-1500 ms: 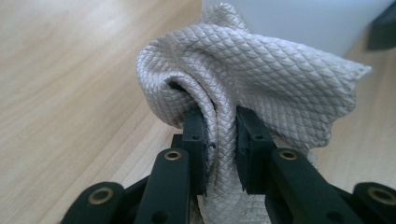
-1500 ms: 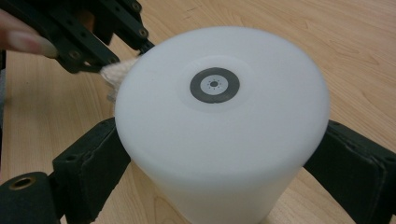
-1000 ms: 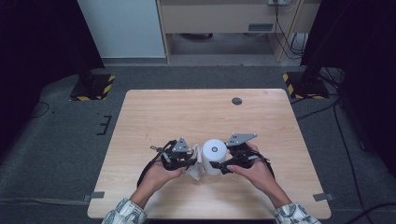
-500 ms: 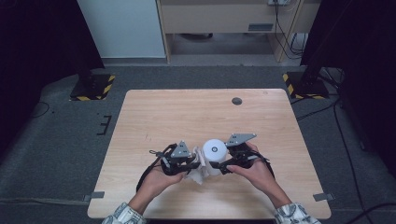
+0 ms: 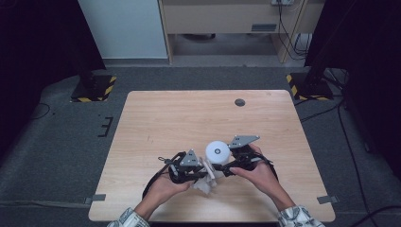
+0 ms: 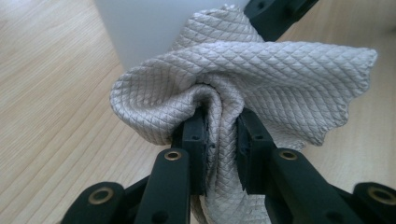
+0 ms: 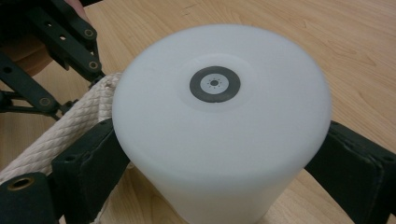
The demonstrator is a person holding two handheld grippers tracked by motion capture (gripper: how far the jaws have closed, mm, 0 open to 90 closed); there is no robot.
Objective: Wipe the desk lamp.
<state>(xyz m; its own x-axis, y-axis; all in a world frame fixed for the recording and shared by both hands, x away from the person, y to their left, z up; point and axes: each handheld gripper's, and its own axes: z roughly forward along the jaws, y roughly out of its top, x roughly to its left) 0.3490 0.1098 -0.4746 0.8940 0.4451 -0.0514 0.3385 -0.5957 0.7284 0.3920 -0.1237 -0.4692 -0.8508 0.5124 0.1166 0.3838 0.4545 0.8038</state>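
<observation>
Left gripper [image 6: 220, 135] clamps the cloth [image 6: 243, 84], seemingly against the right-gripper-held [image 7: 219, 154] cylinder [image 7: 219, 121].

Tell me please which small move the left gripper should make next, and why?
Probably slide the beige quilted cloth along the side of the white cylindrical container. The left gripper is shut on the cloth, which lies against the container's wall, and the right gripper clamps the container steady.
</observation>
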